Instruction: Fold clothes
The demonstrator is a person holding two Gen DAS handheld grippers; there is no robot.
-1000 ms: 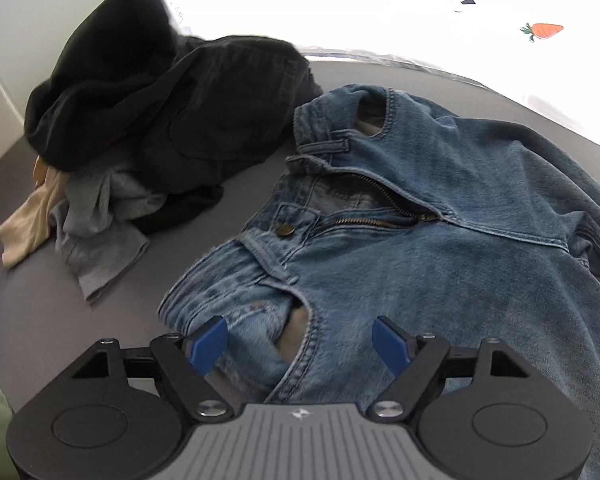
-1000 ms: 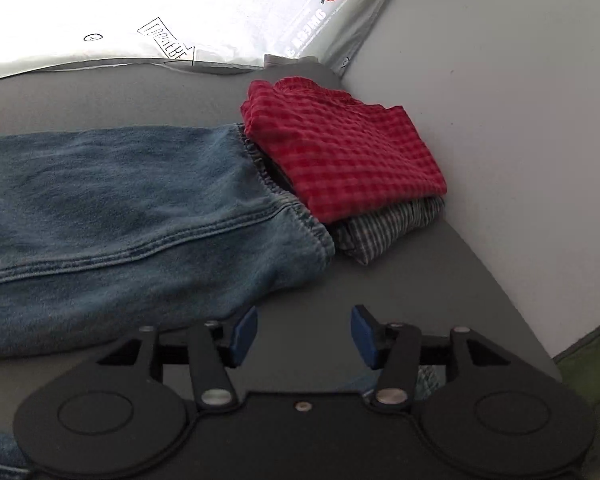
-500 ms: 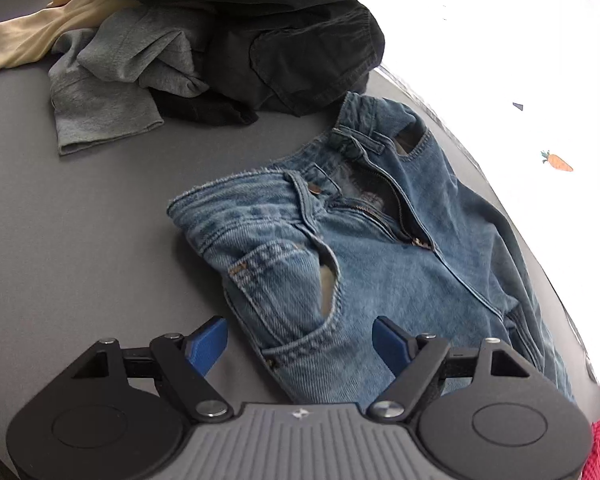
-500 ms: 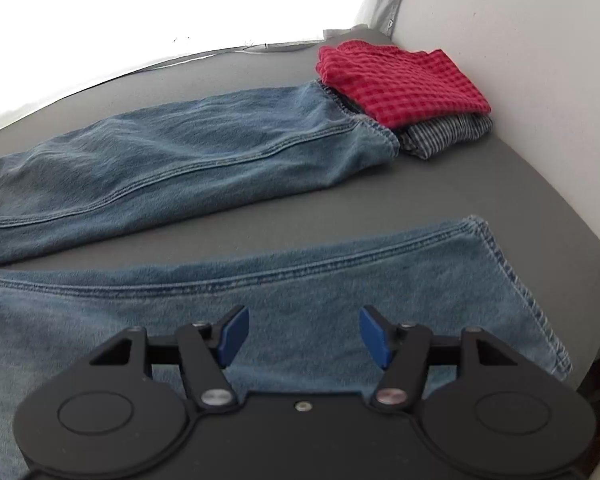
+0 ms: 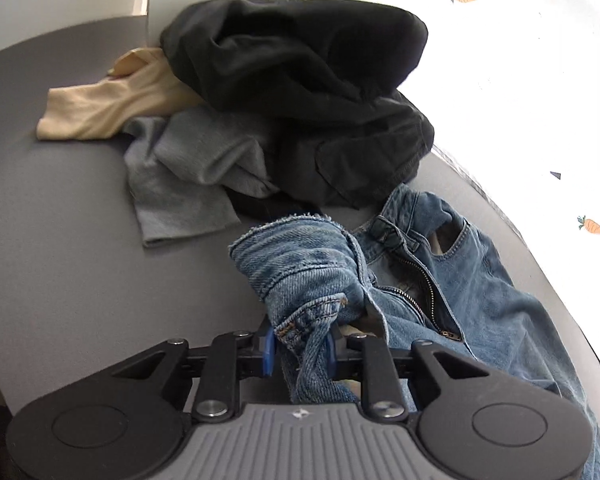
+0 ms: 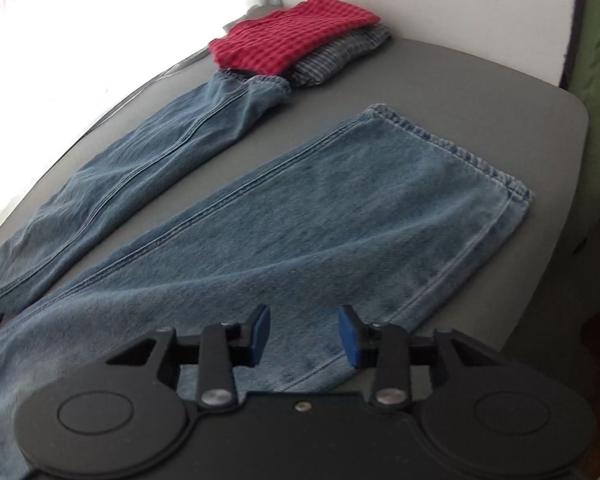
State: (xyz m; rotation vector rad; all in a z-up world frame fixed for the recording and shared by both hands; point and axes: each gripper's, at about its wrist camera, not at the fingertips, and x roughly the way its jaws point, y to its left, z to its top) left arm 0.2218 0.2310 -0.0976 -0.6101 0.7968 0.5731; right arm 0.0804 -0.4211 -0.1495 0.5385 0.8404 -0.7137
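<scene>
A pair of blue jeans [image 5: 472,292] lies front up on the grey table [image 5: 60,240], fly unzipped. My left gripper [image 5: 299,347] is shut on the waistband corner by the front pocket, and the denim bunches up between its blue pads. In the right wrist view both legs [image 6: 320,216] stretch flat across the table toward the far end. My right gripper [image 6: 303,335] hovers open just over the near leg, close to its lower edge, holding nothing.
A heap of unfolded clothes sits past the waistband: black garments [image 5: 300,80], a grey one [image 5: 188,176], a beige one [image 5: 100,108]. A folded red checked item [image 6: 292,36] lies on a folded striped one [image 6: 340,56] at the far leg's hem. The table's edge [image 6: 560,208] runs right of the near hem.
My left gripper has dropped onto the waistband corner and shut on it, lifting the denim. My right gripper swung right along the near leg toward its hem, still open.
</scene>
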